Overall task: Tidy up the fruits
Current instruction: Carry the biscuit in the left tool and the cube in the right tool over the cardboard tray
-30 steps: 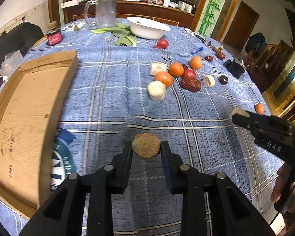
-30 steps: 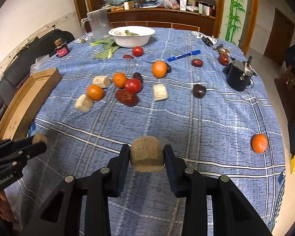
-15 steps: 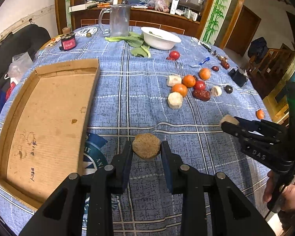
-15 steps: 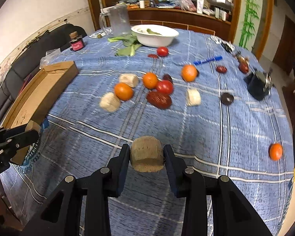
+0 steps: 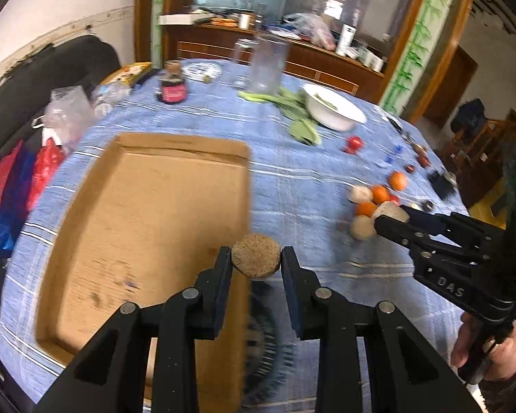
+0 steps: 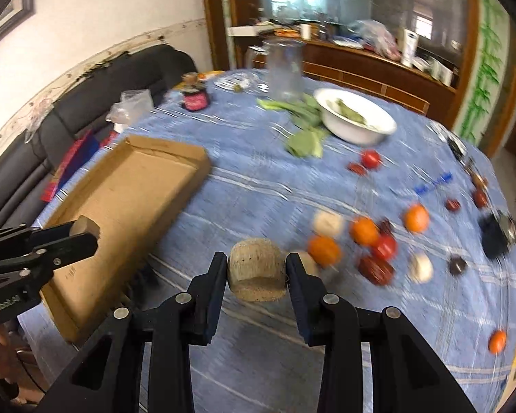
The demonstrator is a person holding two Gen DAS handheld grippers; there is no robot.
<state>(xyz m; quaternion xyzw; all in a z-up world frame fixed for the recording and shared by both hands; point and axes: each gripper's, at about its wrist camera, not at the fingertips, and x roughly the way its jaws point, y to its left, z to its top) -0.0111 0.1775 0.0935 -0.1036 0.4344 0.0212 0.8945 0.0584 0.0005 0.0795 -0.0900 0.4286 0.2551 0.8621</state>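
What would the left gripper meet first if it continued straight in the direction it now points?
Probably the cardboard tray. The left gripper, shut on a brown fruit piece, points down over the tray's right wall, though depth is unclear.

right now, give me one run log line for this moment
left tool: shut on brown piece | right tool: shut on tan chunk | cardboard tray: nothing inside

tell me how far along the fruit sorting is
Early. Done: nothing, the cardboard tray shows no fruit. In hand: the left gripper clamps a round brown piece; the right gripper clamps another. Left: oranges, tomatoes and pale pieces on the blue tablecloth.
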